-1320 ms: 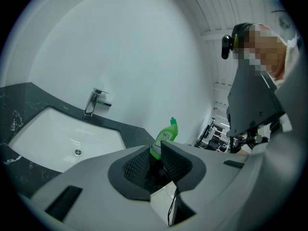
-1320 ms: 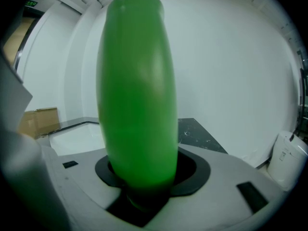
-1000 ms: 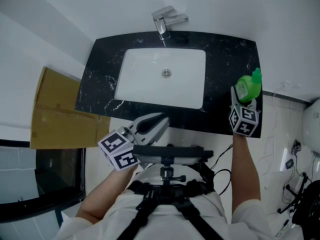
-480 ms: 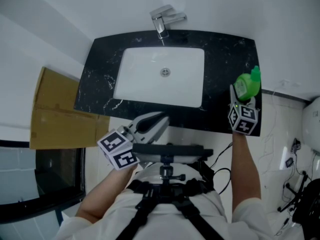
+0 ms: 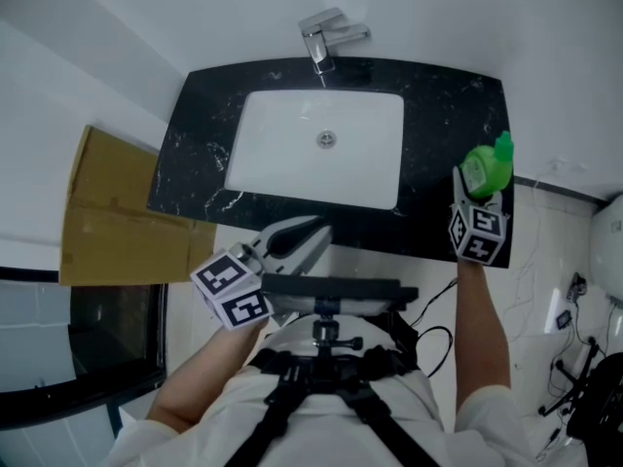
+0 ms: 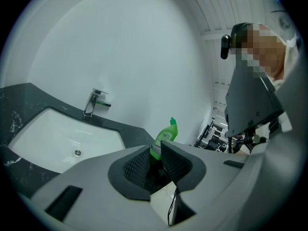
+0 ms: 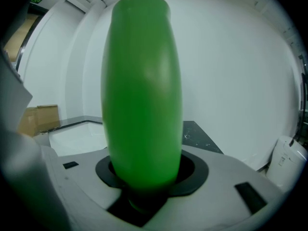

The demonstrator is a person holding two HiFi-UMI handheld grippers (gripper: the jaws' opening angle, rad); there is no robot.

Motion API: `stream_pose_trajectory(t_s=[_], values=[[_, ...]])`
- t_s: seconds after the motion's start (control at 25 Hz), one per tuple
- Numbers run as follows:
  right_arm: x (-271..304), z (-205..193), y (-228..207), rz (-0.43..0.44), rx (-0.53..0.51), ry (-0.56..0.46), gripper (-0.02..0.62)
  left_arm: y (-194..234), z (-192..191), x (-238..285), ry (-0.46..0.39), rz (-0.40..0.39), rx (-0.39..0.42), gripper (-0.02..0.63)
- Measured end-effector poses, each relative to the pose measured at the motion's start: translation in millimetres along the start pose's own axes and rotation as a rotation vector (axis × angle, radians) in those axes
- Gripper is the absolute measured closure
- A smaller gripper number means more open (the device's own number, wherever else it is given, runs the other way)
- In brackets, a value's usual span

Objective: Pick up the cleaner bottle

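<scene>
The green cleaner bottle (image 5: 484,168) stands upright on the right end of the black counter (image 5: 438,105), near its front edge. My right gripper (image 5: 479,191) reaches it from the front, and its jaws have just been closing. In the right gripper view the bottle (image 7: 142,90) fills the middle, with the dark pads (image 7: 192,170) against both its sides. My left gripper (image 5: 316,232) hangs in front of the counter by the person's body. Its jaws (image 6: 155,150) stand a narrow gap apart with nothing between them. Far beyond them the bottle (image 6: 163,136) shows.
A white sink (image 5: 321,163) is set in the counter's middle, with a chrome tap (image 5: 326,39) behind it. Flat cardboard (image 5: 107,212) lies on the floor to the left. Cables (image 5: 574,358) and a white fixture (image 5: 608,236) are at the right.
Neither gripper has shifted noticeably and the bottle still stands on the counter. The whole head view has slid slightly.
</scene>
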State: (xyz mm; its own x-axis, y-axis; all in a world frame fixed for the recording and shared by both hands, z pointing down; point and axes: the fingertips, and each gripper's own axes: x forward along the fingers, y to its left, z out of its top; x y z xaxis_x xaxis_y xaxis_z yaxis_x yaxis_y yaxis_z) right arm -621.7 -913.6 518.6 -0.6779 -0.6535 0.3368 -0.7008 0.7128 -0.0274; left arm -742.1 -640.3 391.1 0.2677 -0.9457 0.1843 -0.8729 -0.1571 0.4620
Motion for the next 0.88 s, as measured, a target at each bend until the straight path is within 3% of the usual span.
stream_pose_trajectory(t_s=[0.88], values=[[-12, 6, 7, 0.077, -0.027, 0.052, 0.417, -2, 0, 0, -0.018, -0.012, -0.024, 0.535]])
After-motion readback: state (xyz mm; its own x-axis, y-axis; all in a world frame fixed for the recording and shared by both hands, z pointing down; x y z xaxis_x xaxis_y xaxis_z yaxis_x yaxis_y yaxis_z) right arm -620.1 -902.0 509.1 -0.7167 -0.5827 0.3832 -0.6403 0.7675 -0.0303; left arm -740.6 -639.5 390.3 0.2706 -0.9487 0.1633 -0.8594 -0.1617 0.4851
